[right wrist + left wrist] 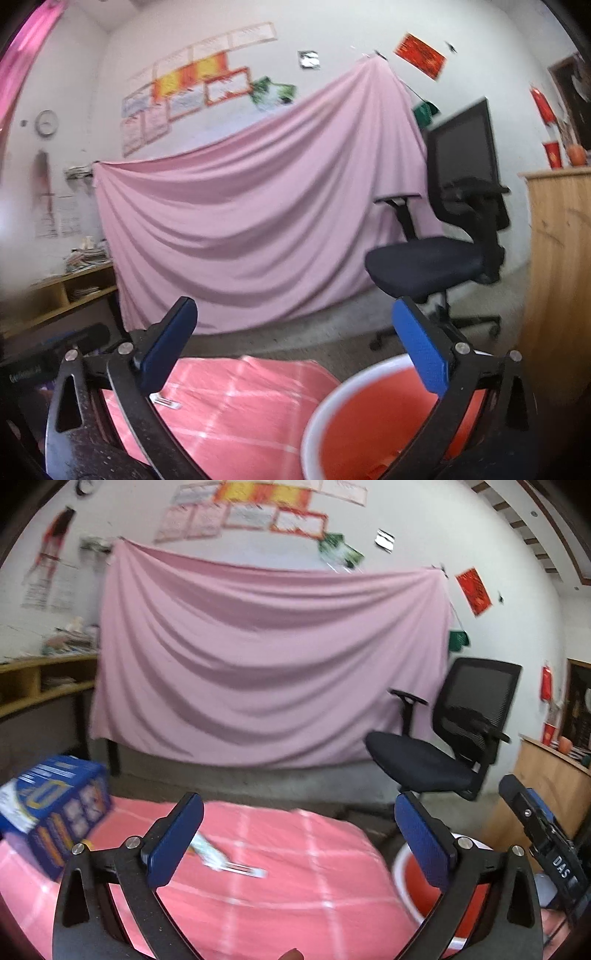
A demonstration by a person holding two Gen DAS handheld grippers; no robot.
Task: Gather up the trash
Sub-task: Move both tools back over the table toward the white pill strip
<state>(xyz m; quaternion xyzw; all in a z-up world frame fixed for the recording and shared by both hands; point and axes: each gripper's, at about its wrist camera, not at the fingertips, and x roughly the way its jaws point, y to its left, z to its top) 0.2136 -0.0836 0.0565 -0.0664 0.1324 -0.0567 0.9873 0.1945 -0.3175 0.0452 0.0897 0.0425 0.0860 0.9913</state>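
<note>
My left gripper (pixel 299 834) is open above a table under a pink checked cloth (pixel 314 897), with nothing between its blue pads. A crumpled white wrapper with a flat white strip (pixel 225 860) lies on the cloth just beyond the left finger. A red bin with a white rim (pixel 410 878) stands off the table's right edge. In the right wrist view my right gripper (pixel 295 350) is open and empty over that bin (pixel 369 417). The same white strip (pixel 166 401) shows by its left finger.
A blue printed carton (pixel 55 823) sits on the table's left end. A black office chair (pixel 443 746) stands behind the bin, before a pink sheet (pixel 266 664) hung on the wall. A wooden cabinet (pixel 554 277) stands at the right and shelves (pixel 37 686) at the left.
</note>
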